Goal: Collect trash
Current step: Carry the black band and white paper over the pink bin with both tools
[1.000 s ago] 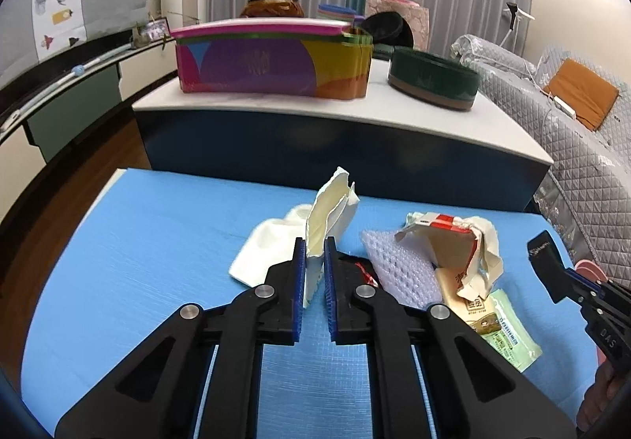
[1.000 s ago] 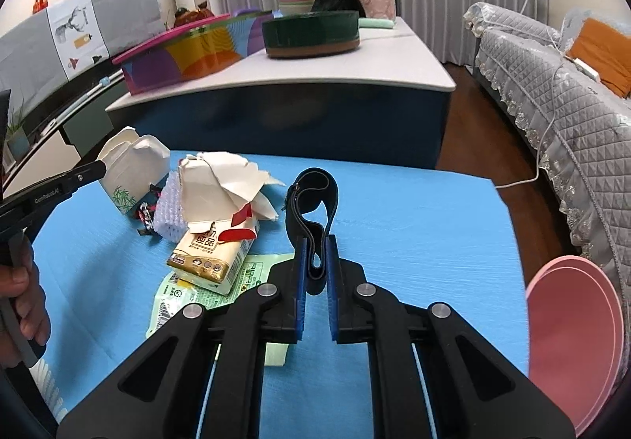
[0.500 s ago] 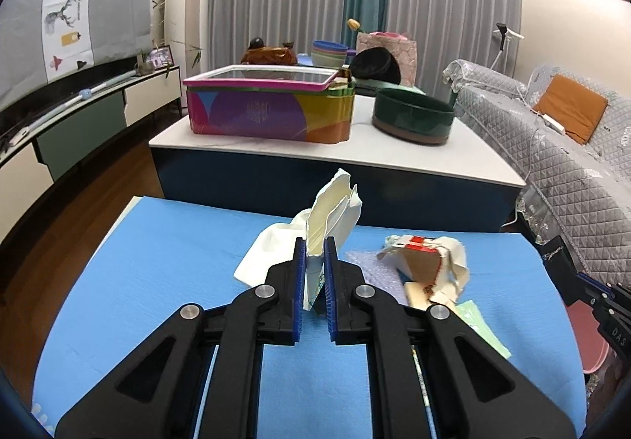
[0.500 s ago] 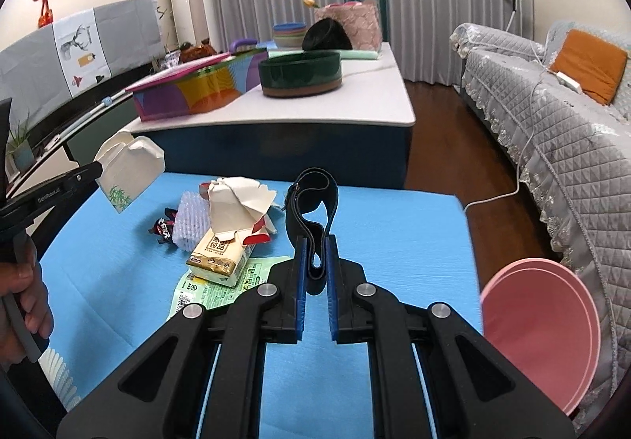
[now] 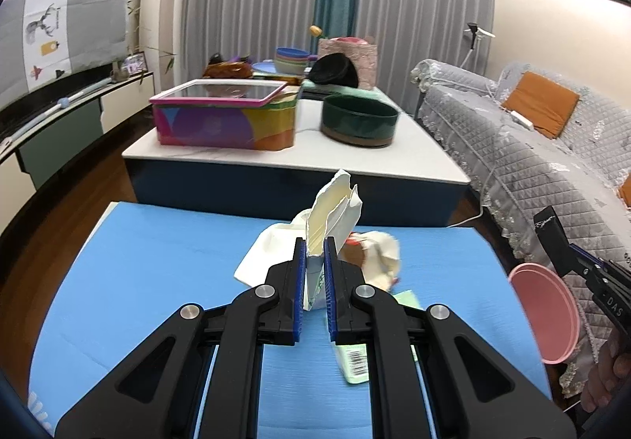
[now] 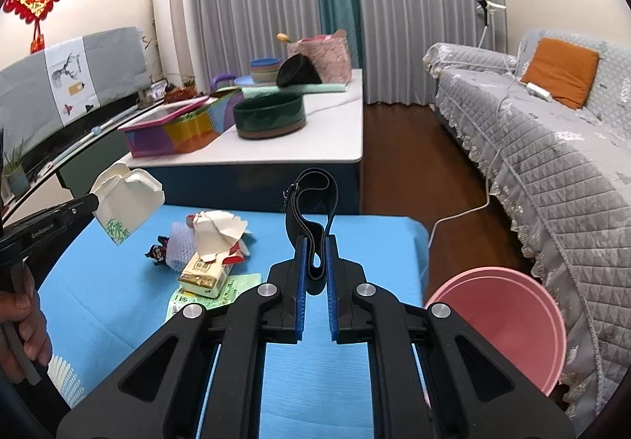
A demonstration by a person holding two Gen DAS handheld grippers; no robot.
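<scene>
My left gripper (image 5: 314,265) is shut on a crumpled white paper carton (image 5: 333,214) and holds it above the blue table (image 5: 157,265); the carton also shows in the right wrist view (image 6: 126,206). My right gripper (image 6: 314,265) is shut on a black strap loop (image 6: 311,202) and holds it above the table. A pile of trash lies on the table: a torn carton (image 6: 215,238), white foam net (image 6: 179,248) and a green wrapper (image 6: 213,293). A pink bin (image 6: 501,324) stands beside the table's right edge, also in the left wrist view (image 5: 544,313).
A white sheet (image 5: 264,253) lies on the table behind the left gripper. A low white-topped table (image 5: 394,159) beyond carries a colourful box (image 5: 224,119) and a green round tin (image 5: 359,119). A grey sofa (image 6: 552,147) runs along the right.
Both grippers have risen with their loads: the carton and the strap are higher above the table, and the trash pile looks farther away. The pink bin shows more fully.
</scene>
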